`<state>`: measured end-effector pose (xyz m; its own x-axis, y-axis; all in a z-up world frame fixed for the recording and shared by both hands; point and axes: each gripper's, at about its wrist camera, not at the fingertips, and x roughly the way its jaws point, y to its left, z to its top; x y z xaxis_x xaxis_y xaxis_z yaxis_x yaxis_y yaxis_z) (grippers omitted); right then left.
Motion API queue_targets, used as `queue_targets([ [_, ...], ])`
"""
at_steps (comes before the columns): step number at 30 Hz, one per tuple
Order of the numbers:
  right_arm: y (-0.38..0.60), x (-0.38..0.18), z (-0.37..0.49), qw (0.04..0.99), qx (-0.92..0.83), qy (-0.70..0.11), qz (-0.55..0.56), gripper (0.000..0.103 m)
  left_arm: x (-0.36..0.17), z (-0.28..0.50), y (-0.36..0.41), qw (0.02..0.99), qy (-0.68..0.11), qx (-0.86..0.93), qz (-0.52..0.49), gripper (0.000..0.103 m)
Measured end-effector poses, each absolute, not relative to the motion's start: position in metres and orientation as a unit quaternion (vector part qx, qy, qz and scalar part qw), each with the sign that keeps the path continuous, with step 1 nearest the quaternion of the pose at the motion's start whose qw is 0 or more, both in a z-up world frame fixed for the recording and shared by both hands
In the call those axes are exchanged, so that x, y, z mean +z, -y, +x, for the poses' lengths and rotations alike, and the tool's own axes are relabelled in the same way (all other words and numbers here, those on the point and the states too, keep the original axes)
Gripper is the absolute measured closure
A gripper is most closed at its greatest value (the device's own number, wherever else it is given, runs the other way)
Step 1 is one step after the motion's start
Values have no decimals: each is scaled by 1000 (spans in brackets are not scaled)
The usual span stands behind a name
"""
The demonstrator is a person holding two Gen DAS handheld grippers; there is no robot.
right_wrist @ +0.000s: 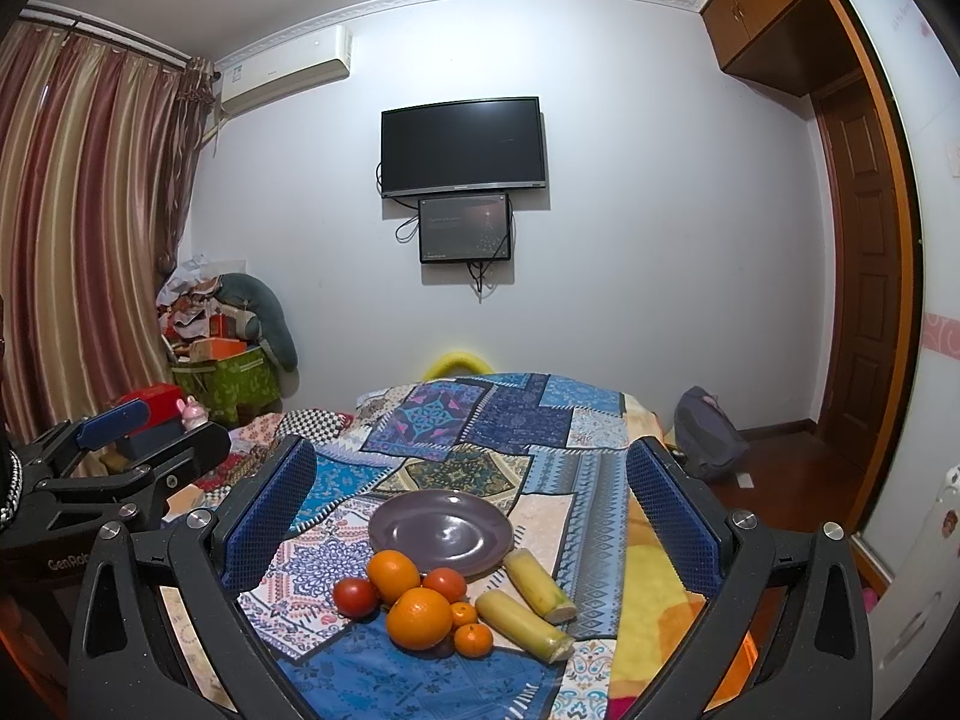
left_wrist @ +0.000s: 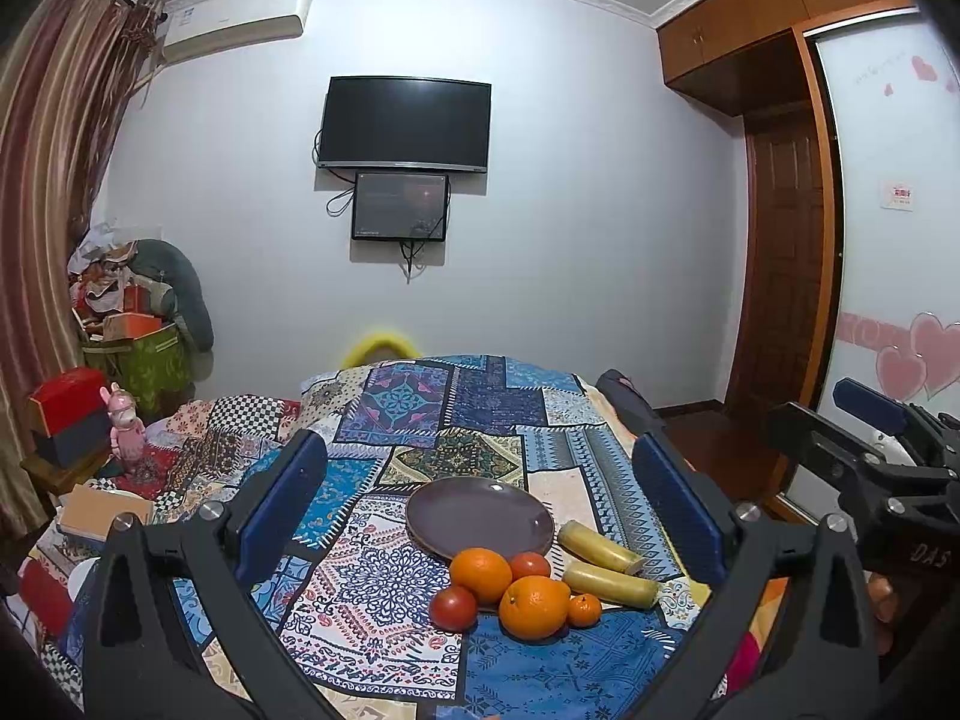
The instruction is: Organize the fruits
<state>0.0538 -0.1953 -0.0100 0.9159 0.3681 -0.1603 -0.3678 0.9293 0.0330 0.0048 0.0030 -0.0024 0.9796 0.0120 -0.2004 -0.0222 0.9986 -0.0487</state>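
both jaws gape wide, empty: left gripper point(left_wrist: 480, 492) and right gripper point(right_wrist: 471, 516) hover above the patchwork cloth point(right_wrist: 420, 678). fruit pile point(right_wrist: 420, 600) sits touching the purple plate point(right_wrist: 441, 525) at six o'clock.

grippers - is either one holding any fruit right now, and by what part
Nothing is held. The left gripper and right gripper are both open and empty above the cloth; the fruit lies beside the empty plate.
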Motion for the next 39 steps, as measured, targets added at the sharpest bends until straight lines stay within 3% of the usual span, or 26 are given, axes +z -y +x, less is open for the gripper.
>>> queue_targets([
  [13, 195, -15, 58, 976, 202, -85, 10, 0, -9, 9, -3, 994, -103, 21, -25, 0],
  [16, 198, -20, 67, 972, 209, -102, 18, 1, -12, 13, -3, 993, -112, 16, -27, 6],
  [18, 199, -26, 74, 970, 212, -115, 20, 9, -14, 18, -6, 992, -120, 14, -29, 14],
  [27, 205, -61, 107, 958, 213, -190, 17, 29, -41, 53, -20, 980, -192, 16, -46, 33],
  [39, 193, -101, 143, 927, 241, -287, 17, 48, -101, 108, -42, 950, -308, 14, -57, 36],
])
